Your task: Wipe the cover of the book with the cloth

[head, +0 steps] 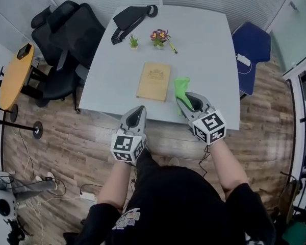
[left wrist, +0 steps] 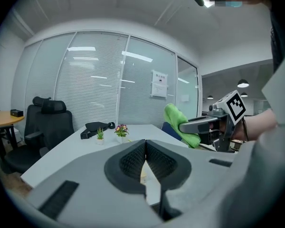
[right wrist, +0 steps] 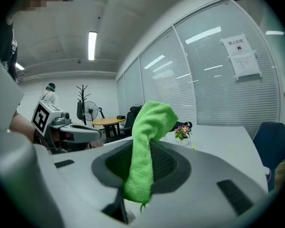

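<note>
Ahead of both claws in the head view, a tan book (head: 154, 80) lay flat and closed on the pale surface (head: 209, 55), nearer the left claw (head: 141, 108) than the far edge. That claw sat at the near edge of the surface with its jaws drawn together and nothing in them. The right claw (head: 182, 101) was clamped on a green cloth (head: 182, 87), which stood just to the right of the book; whether it touched the cover could not be told. Well beyond both claws stood a small potted plant (head: 134, 41) and a flower pot (head: 158, 37), with a black bag (head: 130, 18) behind them at the far edge. A black office chair (head: 66, 34) stood off to the left of the left claw and a blue chair (head: 252, 45) off to the right of the right claw. From the left gripper view, the jaws met at their tips, with no object between the pads. The right claw reached in from the right, its marker cube (left wrist: 235, 106) tilted, the cloth bunched around its tip. The plant, the flowers and the bag showed far ahead on the surface. From the right gripper view, the cloth was pinched between the pads, one end rising and folding over above the jaws, the other hanging below them. The left claw appeared to the left, and far behind it stood a person (right wrist: 50, 94) and a fan (right wrist: 89, 110).
</note>
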A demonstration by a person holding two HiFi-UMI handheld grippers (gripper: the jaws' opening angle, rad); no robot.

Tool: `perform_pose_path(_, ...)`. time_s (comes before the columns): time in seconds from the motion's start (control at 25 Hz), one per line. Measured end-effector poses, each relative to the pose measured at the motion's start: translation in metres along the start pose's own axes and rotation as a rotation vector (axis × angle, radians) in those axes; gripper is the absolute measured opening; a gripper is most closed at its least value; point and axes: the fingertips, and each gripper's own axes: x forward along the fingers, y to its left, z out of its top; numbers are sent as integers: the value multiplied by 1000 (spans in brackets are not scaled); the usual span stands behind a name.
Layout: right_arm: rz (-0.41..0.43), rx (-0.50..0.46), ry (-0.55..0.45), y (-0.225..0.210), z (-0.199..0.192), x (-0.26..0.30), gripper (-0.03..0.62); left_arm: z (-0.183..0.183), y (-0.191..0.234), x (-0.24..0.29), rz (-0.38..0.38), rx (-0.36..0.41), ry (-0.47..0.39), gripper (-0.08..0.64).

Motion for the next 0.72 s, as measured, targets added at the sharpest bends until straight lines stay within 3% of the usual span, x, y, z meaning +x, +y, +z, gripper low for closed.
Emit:
perform_pose_path(0.36,62,15,-13,38,-7,-20,97,-2,-14,-49,78,36,19,6)
perform_pose_path(0.72,43,40,-8,84,-11,-12,97,-2,-3,-90,24,50,3,6)
